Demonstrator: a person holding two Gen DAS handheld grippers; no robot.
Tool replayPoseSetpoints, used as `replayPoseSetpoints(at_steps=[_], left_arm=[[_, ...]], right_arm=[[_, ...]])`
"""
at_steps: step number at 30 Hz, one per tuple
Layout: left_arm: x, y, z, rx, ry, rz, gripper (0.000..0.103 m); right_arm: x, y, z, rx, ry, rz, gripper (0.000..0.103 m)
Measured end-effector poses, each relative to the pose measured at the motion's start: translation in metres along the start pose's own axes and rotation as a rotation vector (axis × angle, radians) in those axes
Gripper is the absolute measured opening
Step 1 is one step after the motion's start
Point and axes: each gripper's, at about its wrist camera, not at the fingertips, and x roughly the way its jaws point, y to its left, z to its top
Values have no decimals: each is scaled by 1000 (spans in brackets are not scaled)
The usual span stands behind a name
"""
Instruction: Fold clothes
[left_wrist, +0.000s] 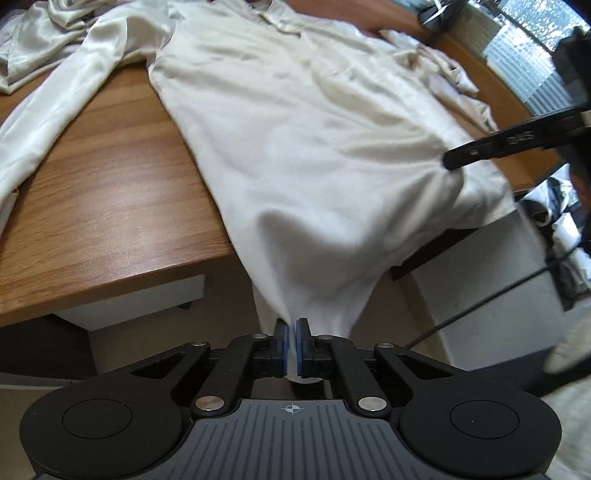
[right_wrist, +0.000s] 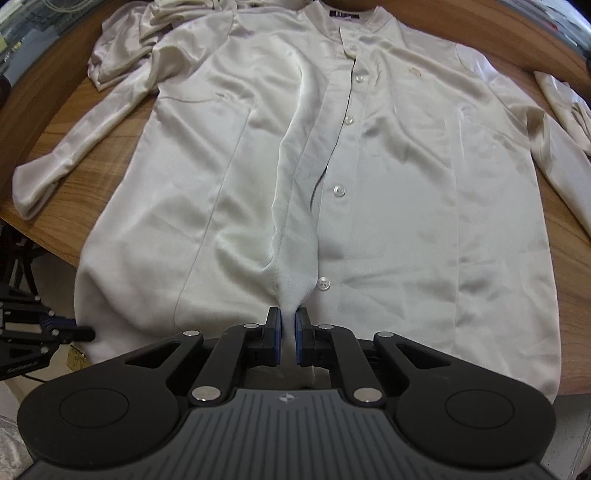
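Observation:
A cream button-front shirt (right_wrist: 388, 177) lies face up on the wooden table (left_wrist: 110, 206), collar at the far end, hem hanging over the near edge. My left gripper (left_wrist: 292, 325) is shut on the hem at the shirt's (left_wrist: 295, 129) left corner, cloth bunched between its blue pads. My right gripper (right_wrist: 288, 314) is shut on the hem at the button placket, which rises in a ridge toward the collar. In the left wrist view the right gripper (left_wrist: 448, 160) shows as a dark finger pinching the cloth at the right. The left gripper (right_wrist: 88, 334) shows at the left edge of the right wrist view.
One sleeve (left_wrist: 48, 125) stretches across the table to the left, the other sleeve (right_wrist: 565, 147) to the right. More pale cloth (left_wrist: 37, 33) is heaped at the far left corner. A window (left_wrist: 524, 48) lies beyond the table, and the floor (left_wrist: 480, 314) is below its near edge.

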Motion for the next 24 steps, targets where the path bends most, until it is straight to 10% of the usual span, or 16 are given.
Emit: replayPoseSetpoints(at_steps=[4,15,24], left_arm=[[-1,-3,-10,-8,43,38,37],[-28,1,11,3,15,139,47],[-35,14,102,89,-102,151,56]], right_arm=[[10,-9,-2,-20,23,-42,10],[23,-21,-15,24,52,-50,37],[-18,-55,-5,201,-58,-87,38]])
